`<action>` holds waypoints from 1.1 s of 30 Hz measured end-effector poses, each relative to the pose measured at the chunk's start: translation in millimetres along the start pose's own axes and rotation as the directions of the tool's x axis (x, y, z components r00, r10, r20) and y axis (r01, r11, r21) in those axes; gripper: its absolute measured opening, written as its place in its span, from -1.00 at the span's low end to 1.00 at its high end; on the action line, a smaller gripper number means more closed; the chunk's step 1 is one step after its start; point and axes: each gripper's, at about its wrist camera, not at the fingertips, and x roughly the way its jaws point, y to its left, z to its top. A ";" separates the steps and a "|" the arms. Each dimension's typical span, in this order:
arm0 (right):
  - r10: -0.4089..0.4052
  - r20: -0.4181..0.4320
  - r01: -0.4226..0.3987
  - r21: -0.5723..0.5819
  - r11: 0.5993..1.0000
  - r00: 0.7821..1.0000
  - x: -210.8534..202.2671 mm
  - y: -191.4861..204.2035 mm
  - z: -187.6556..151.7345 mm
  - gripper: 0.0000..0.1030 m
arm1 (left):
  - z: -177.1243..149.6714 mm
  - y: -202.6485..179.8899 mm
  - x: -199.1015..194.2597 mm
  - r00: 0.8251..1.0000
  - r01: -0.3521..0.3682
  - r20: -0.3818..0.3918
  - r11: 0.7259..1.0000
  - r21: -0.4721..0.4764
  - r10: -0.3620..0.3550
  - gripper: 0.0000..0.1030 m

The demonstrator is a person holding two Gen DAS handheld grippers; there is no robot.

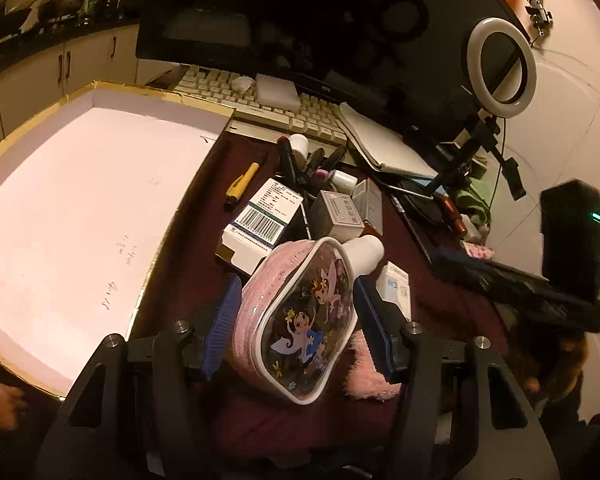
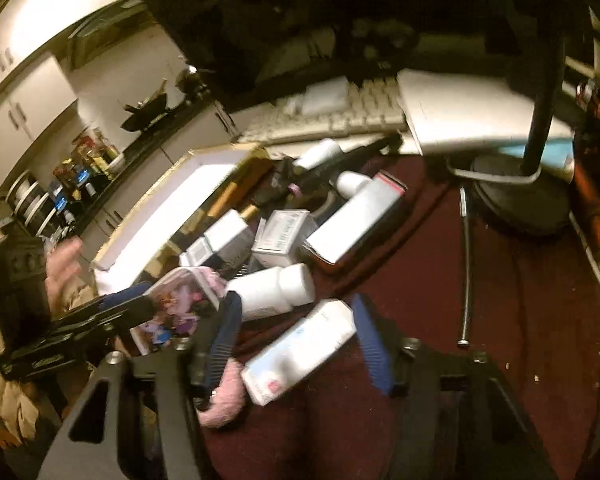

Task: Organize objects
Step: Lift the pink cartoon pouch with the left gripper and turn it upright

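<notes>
A clear pouch (image 1: 304, 320) with pink trim and cartoon fairies lies tilted between the blue pads of my left gripper (image 1: 292, 320), which stands open around it. The pouch rests on a pink fluffy item (image 1: 368, 376). A white bottle (image 1: 362, 252) lies just beyond it. In the right wrist view a white carton (image 2: 300, 348) lies slantwise between the fingers of my right gripper (image 2: 300, 340), also open, with a gap at the right pad. The white bottle (image 2: 276, 288) sits just past the carton. The left gripper's fingers (image 2: 128, 304) and the pouch (image 2: 176, 300) show at the left.
A large shallow gold-edged box (image 1: 80, 200) with a white inside lies to the left. Several small cartons (image 1: 264, 212), a yellow pen (image 1: 242, 184) and tubes crowd the dark red cloth (image 2: 440, 280). Behind stand a keyboard (image 1: 268, 108), monitor (image 1: 300, 20), notebook (image 1: 380, 140) and ring light (image 1: 502, 62).
</notes>
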 end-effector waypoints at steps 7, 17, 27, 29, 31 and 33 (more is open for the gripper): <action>0.116 -0.161 -0.150 -0.223 0.963 0.980 25.2 51.6 -26.5 0.15 | -2.2 13.9 -10.4 0.999 -0.046 0.017 0.997 -0.056 0.047 0.11; -0.041 -0.189 -0.030 -0.360 0.932 0.981 49.9 65.6 -43.9 0.14 | -10.7 12.8 -2.7 0.997 -0.082 -0.006 0.996 -0.040 0.082 0.15; -0.029 -0.141 -0.004 -0.233 0.972 0.990 42.1 39.7 -31.6 -0.22 | -5.8 -11.9 19.1 0.990 -0.125 -0.052 0.990 0.063 0.129 0.33; -0.045 -0.131 0.014 -0.232 0.973 0.990 42.6 39.9 -30.4 -0.24 | -8.3 -19.8 14.0 0.994 -0.087 -0.064 0.992 0.093 0.093 0.33; -0.068 -0.115 0.040 -0.229 0.973 0.991 41.8 36.6 -28.7 -0.24 | -11.5 -26.2 6.0 0.996 -0.031 -0.078 0.992 0.122 0.040 0.33; -0.061 -0.113 0.037 -0.205 0.978 0.992 41.7 29.1 -27.2 -0.24 | -14.3 -29.6 -2.1 0.997 0.014 -0.071 0.990 0.142 -0.004 0.33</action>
